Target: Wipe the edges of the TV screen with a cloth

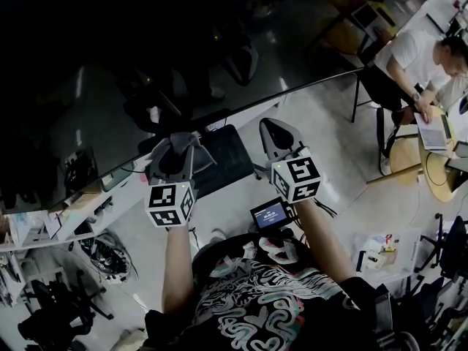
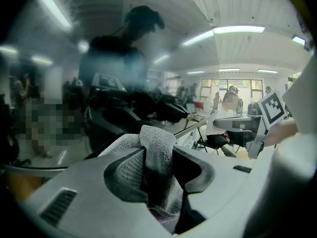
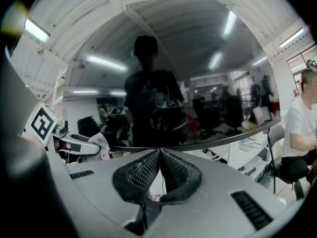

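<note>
A large dark TV screen (image 1: 110,86) fills the upper left of the head view, its lower edge (image 1: 241,108) running diagonally. My left gripper (image 1: 173,152) is shut on a grey cloth (image 1: 183,146) just below that edge; the cloth (image 2: 157,145) bulges out between the jaws in the left gripper view. My right gripper (image 1: 276,134) is shut with nothing in it, its tips meeting (image 3: 159,152) close under the screen's bottom edge (image 3: 198,144). The glossy screen (image 3: 163,73) reflects the person and the ceiling lights.
A white stand or shelf (image 1: 80,210) with cables runs under the screen. A black chair (image 1: 227,159) sits between the grippers. A person in a white shirt (image 1: 417,57) sits at a round table (image 1: 439,167) at right. A small display (image 1: 269,214) is near my right wrist.
</note>
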Available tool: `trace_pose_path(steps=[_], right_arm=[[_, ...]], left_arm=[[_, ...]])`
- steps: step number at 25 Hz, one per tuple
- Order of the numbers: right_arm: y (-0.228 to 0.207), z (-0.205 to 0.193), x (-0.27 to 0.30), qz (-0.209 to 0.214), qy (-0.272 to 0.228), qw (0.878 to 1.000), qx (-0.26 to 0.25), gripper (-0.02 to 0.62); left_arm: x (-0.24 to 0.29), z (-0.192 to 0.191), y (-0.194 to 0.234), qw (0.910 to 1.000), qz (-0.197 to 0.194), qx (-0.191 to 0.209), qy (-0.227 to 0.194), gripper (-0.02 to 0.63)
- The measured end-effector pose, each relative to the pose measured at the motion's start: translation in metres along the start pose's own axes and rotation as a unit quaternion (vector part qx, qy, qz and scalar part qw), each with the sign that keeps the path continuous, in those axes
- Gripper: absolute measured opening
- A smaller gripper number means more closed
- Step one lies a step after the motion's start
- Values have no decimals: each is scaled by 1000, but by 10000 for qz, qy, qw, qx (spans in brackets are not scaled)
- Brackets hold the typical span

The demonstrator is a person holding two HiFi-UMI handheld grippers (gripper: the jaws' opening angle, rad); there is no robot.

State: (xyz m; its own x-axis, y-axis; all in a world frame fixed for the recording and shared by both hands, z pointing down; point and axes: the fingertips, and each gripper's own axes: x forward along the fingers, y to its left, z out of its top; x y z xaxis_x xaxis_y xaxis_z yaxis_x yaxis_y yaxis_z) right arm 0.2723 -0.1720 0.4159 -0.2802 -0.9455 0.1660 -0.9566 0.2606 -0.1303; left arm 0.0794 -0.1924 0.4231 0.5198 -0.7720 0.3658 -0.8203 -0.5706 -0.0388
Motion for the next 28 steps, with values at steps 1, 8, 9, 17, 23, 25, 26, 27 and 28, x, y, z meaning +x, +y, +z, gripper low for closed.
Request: trace_pose_path(steps=[1, 8, 9, 17, 23, 25, 26, 27, 28], right_arm=[[-2, 0, 0, -4, 4, 10000, 5, 29], [-17, -2, -4, -64, 14, 10000, 43, 29], [-20, -1, -7, -83, 10, 10000, 45, 29], [-49, 0, -20, -221, -4, 9997, 68, 29], [-67, 0, -30, -399, -29, 9991, 123, 29], [-73, 0, -32, -432, -38, 9990, 146, 29], [-76, 0, -33, -442, -43, 9989, 150, 29], [-78, 0, -33, -452, -46, 9989, 150, 29], [-80, 0, -34, -461, -48, 9988, 150, 29]], left_arm=[[1, 1, -1, 10000, -2, 5, 8, 147], [11, 6, -15, 9999, -111, -5, -3, 147], [12, 8, -19, 9999, -136, -5, -10, 147], [31, 17, -46, 9995, -301, 34, -24, 147], [41, 22, -62, 9990, -429, 93, -18, 147], [45, 23, -68, 9990, -429, 124, -7, 147], [47, 23, -71, 9990, -429, 131, -6, 147], [48, 24, -73, 9990, -433, 135, -7, 147], [50, 25, -75, 9989, -441, 139, -7, 147]])
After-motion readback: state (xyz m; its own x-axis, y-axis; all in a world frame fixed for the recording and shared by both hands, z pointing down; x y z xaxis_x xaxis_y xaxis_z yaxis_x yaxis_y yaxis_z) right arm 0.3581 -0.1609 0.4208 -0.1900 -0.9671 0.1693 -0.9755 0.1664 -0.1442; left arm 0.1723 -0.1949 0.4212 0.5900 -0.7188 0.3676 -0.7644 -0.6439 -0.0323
